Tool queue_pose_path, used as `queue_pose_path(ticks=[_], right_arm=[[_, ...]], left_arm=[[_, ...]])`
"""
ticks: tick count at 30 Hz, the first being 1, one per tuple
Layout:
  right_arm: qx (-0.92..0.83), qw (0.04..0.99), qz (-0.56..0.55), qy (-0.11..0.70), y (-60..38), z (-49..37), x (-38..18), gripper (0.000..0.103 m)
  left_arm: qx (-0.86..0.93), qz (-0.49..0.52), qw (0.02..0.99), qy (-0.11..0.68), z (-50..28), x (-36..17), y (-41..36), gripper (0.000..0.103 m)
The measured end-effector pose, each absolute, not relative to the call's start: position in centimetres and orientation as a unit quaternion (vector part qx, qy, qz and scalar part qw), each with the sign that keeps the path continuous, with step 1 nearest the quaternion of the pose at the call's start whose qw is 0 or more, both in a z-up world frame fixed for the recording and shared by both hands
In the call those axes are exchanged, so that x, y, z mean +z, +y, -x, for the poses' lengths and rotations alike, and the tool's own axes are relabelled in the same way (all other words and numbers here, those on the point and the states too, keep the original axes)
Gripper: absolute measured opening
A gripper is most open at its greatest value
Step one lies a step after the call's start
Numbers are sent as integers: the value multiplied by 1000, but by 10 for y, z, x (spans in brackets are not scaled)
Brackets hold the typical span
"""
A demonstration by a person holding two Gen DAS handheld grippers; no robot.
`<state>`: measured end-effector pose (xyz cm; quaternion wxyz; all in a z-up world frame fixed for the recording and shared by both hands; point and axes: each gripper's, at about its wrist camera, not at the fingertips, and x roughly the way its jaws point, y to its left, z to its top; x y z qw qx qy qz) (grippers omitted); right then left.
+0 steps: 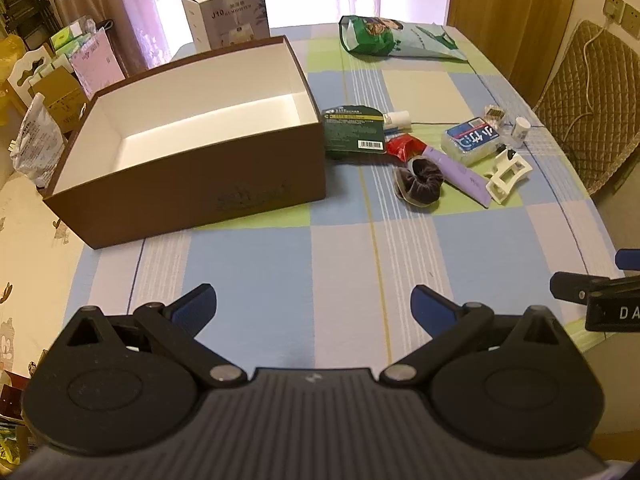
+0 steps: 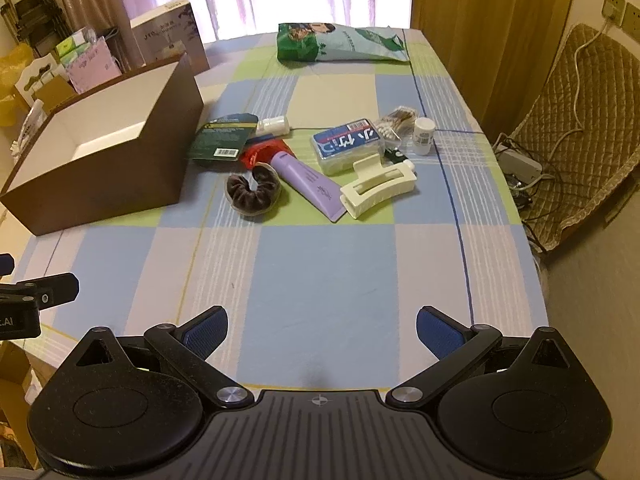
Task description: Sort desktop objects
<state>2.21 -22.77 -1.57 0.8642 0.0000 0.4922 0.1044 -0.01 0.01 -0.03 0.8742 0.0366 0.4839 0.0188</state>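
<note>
An open brown box with a white inside stands at the table's left. To its right lies a cluster: a dark green card, a dark scrunchie, a purple tube, a white hair claw, a blue-labelled pack, a small white bottle. The same scrunchie and hair claw show in the left wrist view. My left gripper and right gripper both hover open and empty over the near table, well short of the cluster.
A checked cloth covers the table. A green snack bag lies at the far end and a white carton stands behind the box. A quilted chair and cables sit off the right edge; clutter crowds the left side.
</note>
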Motion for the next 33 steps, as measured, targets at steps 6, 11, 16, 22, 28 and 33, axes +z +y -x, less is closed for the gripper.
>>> queue_pose_path(ticks=[6, 11, 16, 22, 28, 33], right_arm=[[104, 869, 10, 484, -220, -12, -11, 103], [107, 870, 12, 482, -215, -5, -9, 103], [108, 867, 10, 486, -212, -1, -6, 103], [110, 867, 12, 486, -210, 2, -4, 103], [114, 867, 15, 485, -208, 3, -2, 103], [117, 867, 16, 484, -206, 4, -3, 103]], left_arm=[[22, -35, 878, 476, 9, 3, 10, 102], [29, -27, 881, 472, 22, 10, 15, 102], [32, -24, 881, 472, 32, 13, 21, 102], [38, -18, 880, 474, 37, 14, 24, 102], [40, -16, 880, 473, 40, 16, 25, 102], [44, -14, 881, 471, 41, 17, 27, 102]])
